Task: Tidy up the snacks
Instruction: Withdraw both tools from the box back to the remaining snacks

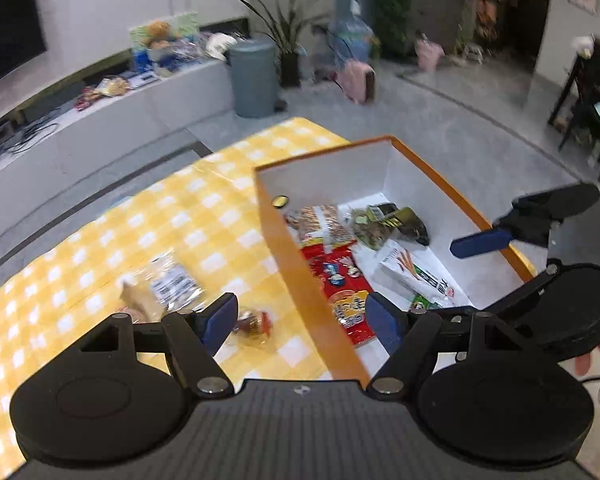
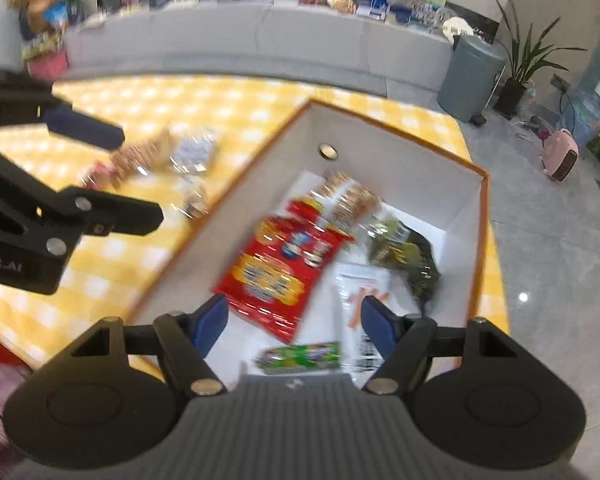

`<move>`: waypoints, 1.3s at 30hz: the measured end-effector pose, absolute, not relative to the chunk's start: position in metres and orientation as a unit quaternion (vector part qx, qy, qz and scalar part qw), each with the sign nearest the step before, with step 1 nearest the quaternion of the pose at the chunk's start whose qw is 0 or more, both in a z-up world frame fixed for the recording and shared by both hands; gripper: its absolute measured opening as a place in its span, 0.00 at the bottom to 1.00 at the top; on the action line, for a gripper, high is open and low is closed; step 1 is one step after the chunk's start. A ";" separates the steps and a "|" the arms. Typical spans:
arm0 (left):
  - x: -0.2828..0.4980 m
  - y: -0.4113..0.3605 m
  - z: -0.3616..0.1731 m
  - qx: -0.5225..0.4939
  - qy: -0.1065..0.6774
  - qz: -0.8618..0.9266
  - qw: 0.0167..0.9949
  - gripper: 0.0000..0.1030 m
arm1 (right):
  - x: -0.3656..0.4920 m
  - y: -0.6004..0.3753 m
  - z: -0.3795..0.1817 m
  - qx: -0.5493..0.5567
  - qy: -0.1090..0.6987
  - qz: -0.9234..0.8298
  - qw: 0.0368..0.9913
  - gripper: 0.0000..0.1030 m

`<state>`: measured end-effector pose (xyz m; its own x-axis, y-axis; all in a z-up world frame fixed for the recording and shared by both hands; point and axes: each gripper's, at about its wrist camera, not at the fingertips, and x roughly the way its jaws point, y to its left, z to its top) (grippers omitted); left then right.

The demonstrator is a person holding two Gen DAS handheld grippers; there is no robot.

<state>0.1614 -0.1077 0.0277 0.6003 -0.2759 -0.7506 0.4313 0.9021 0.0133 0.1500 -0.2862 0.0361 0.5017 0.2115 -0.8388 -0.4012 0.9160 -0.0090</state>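
**Snack count, box vs. cloth**

Landmark: the orange-rimmed cardboard box with white inside walls [image 1: 394, 168], open-topped, standing on the yellow-and-white checked tablecloth [image 1: 204, 208].

Inside the box I count five packets:
- one red crinkly snack bag [image 2: 276, 268], lying flat near the box's middle;
- one clear packet of round biscuits [image 2: 348, 200], at the box's far end, touching the red bag;
- one dark green foil packet [image 2: 408, 252], beside the biscuits toward the box's right wall;
- one white flat packet with orange print [image 2: 364, 292], just nearer than the dark green one;
- one small bright green wrapper [image 2: 300, 356], at the box's near end.

Outside the box, to its left on the cloth, two items: one clear bag with a barcode label [image 1: 168, 284], and one small red-and-brown wrapped snack [image 1: 254, 322] lying closer to the box wall. Both are blurred.

My left gripper [image 1: 300, 320]: fingers spread wide, nothing between them, straddling the box's left wall from above.

My right gripper [image 2: 292, 320]: fingers likewise wide apart and holding nothing, above the box's near end.
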 end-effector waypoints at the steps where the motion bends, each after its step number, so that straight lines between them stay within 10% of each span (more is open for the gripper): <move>1: 0.156 -0.101 0.029 0.090 0.395 -0.191 0.894 0.83 | 0.144 -0.281 0.039 -0.098 0.456 0.180 0.866 0.70; 39: 0.102 0.088 -0.075 -0.086 0.392 -0.009 0.916 0.82 | 0.084 -0.096 -0.072 -0.137 0.316 0.145 0.928 0.69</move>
<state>0.1022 0.0882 -0.0752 0.6926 -0.0833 -0.7165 -0.0518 0.9850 -0.1646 0.0839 -0.0956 -0.0719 0.7584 0.1822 -0.6258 -0.3553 0.9205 -0.1626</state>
